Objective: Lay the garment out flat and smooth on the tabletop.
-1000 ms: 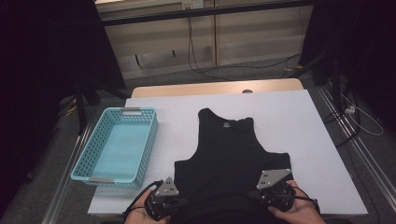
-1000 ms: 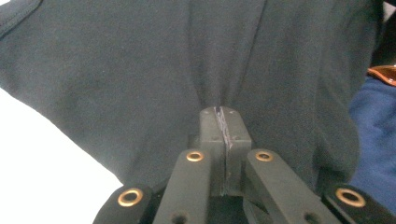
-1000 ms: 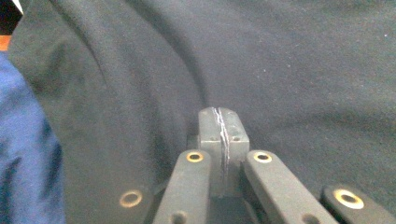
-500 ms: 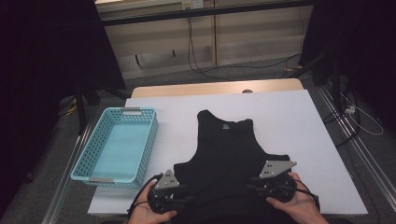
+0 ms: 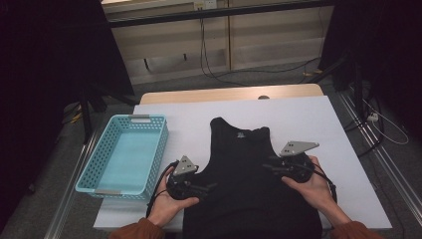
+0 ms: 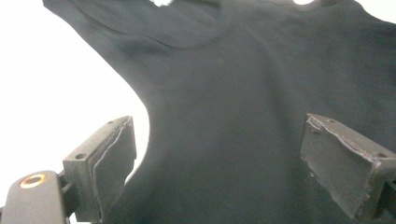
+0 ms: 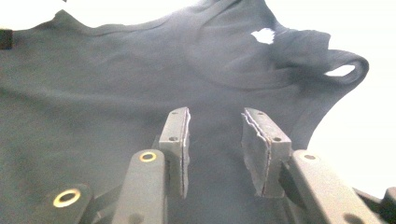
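The black sleeveless cotton vest (image 5: pixel 244 184) lies flat at lower centre of the white table (image 5: pixel 318 119). The left gripper (image 5: pixel 206 187) and right gripper (image 5: pixel 268 167) have just been opening; nothing is clamped. Only the top layer may be caught, apparently, and the cloth bunched.

Table (image 5: pixel 318 112): standing with a white top and a bare wooden strip showing along its far edge.
Black tank top (image 5: pixel 244 174): lying flat on the table, neckline pointing to the far edge, hem hanging over the near edge.
Blue basket (image 5: pixel 149 149): sitting on the table, left of the tank top, well apart from it.
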{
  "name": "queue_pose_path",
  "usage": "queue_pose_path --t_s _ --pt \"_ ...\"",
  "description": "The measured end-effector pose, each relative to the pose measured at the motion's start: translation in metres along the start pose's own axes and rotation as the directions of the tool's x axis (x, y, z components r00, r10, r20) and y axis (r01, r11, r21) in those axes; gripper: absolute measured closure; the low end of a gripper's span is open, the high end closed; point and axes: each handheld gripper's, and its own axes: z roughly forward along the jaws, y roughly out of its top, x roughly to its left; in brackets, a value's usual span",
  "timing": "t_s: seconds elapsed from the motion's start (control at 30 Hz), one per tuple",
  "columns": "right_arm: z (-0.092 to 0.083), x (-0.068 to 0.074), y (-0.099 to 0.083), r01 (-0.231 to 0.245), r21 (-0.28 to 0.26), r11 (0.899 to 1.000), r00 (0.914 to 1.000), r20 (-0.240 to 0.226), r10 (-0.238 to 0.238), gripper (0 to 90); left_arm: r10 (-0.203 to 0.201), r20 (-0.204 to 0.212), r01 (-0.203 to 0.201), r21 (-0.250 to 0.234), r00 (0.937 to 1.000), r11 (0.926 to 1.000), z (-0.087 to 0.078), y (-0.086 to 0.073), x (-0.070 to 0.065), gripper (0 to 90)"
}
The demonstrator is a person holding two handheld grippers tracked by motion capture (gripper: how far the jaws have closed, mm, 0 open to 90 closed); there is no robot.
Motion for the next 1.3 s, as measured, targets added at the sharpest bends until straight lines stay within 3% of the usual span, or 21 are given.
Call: queue_pose_path --t_s 0.07,0.17,0.3,0.43,0.57,0.63,0.73,0.83,0.9,1.0,1.3 --pt "0.004 -0.007 0.004 -0.011 -0.012 1.000 0.9998 0.014 0.011 62.6 0.006 -0.012 -0.007 -0.018 0.9999 0.9998 0.004 0.005 0.002 8.2" --pt "0.009 -0.016 0.009 -0.015 -0.019 1.000 0.9994 0.029 0.016 62.2 -0.012 -0.006 0.012 -0.070 0.9999 0.9975 0.000 0.017 0.001 12.2" --pt "0.019 -0.026 0.015 0.000 -0.010 1.000 0.9992 0.039 0.001 62.8 -0.002 -0.012 0.000 -0.126 0.9999 0.9921 0.004 0.027 0.003 6.7" --pt "0.027 -0.038 0.025 -0.016 -0.024 1.000 0.9981 0.059 0.018 61.8 0.037 -0.036 -0.041 -0.104 0.9987 0.9937 0.016 0.027 0.010 6.2" --pt "0.037 -0.051 0.032 -0.029 -0.026 0.999 0.9960 0.084 0.031 60.0 0.007 -0.026 -0.010 -0.100 0.9996 0.9950 0.030 0.028 0.022 6.7" --pt "0.042 -0.057 0.033 -0.039 -0.018 0.999 0.9965 0.073 0.041 59.4 -0.023 -0.038 0.020 -0.090 0.9990 0.9957 0.036 0.029 0.027 6.7" --pt "0.048 -0.063 0.034 -0.049 -0.007 0.999 0.9954 0.082 0.050 59.3 -0.014 -0.062 0.009 -0.080 0.9980 0.9967 0.041 0.030 0.032 6.4" --pt "0.051 -0.066 0.037 -0.044 -0.001 0.999 0.9954 0.085 0.044 59.2 -0.016 -0.061 0.011 -0.088 0.9980 0.9960 0.046 0.032 0.034 6.6" --pt "0.054 -0.069 0.039 -0.044 0.001 0.999 0.9949 0.090 0.044 58.8 -0.037 -0.051 0.032 -0.094 0.9980 0.9950 0.049 0.033 0.038 6.7" --pt "0.060 -0.073 0.042 -0.045 0.008 0.999 0.9946 0.094 0.044 57.8 -0.022 -0.068 0.016 -0.081 0.9974 0.9966 0.053 0.034 0.040 8.2" --pt "0.077 -0.080 0.047 -0.056 0.028 0.998 0.9930 0.106 0.052 56.9 -0.026 -0.059 0.022 -0.070 0.9979 0.9973 0.061 0.033 0.042 8.2"
